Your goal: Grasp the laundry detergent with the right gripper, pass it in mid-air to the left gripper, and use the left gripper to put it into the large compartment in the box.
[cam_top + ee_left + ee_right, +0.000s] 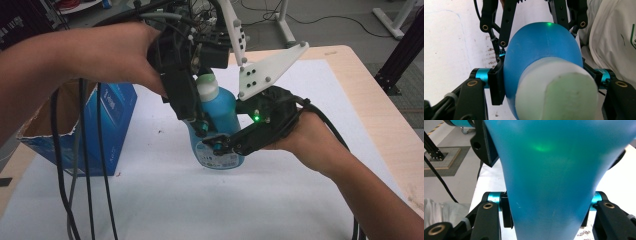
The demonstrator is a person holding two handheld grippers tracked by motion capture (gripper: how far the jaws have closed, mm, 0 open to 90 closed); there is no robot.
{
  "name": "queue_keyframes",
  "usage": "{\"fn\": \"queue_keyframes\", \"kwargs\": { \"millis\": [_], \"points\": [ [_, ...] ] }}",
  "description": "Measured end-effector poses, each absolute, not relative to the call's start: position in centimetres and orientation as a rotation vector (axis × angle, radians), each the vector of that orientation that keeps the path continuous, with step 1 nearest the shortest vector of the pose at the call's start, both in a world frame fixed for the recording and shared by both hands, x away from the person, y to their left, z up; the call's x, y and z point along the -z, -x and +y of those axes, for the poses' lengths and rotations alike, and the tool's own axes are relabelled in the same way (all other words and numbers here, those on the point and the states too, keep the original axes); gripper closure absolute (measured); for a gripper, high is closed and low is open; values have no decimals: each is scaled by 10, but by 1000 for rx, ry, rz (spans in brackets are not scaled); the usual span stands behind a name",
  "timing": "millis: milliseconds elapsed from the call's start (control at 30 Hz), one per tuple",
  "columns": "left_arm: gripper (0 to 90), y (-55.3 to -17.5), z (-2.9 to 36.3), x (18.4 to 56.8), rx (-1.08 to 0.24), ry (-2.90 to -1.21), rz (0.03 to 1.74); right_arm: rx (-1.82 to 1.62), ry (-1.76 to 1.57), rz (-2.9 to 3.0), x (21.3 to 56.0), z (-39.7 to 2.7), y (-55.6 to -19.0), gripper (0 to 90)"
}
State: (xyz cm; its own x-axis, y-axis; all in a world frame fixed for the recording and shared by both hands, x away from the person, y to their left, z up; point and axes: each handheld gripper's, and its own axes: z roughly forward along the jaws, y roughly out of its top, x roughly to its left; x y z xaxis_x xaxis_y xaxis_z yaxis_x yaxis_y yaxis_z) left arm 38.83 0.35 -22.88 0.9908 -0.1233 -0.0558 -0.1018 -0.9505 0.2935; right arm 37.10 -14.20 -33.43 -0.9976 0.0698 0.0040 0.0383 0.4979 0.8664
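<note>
The pale cap (556,92) of the upright blue bottle (217,125), standing on the white table cover (280,200), is flanked by the left gripper (200,125) clamped from above, while the right gripper (220,145), seemingly lower, clamps it sideways.

A blue bottle (220,112) with a pale green cap (206,86), black grippers, blue cardboard box (107,117), white table cover (260,200).

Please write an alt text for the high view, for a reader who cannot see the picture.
Two hand-held grippers clamp one blue bottle with a pale cap, upright on a white-covered table: the left gripper from above, the right gripper from the side, lower down. An open blue cardboard box stands at the left.
</note>
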Motion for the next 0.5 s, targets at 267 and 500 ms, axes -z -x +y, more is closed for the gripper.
{"fn": "queue_keyframes", "kwargs": {
  "millis": [267, 500],
  "points": [
    [376, -388, 3, 229, 98, -2841, -177, -1557, -91, 2691, 335, -142, -371, 469],
    [381, -387, 1, 226, 101, -2877, -129, -1569, -97, 2689, 336, -140, -371, 446]
  ]
}}
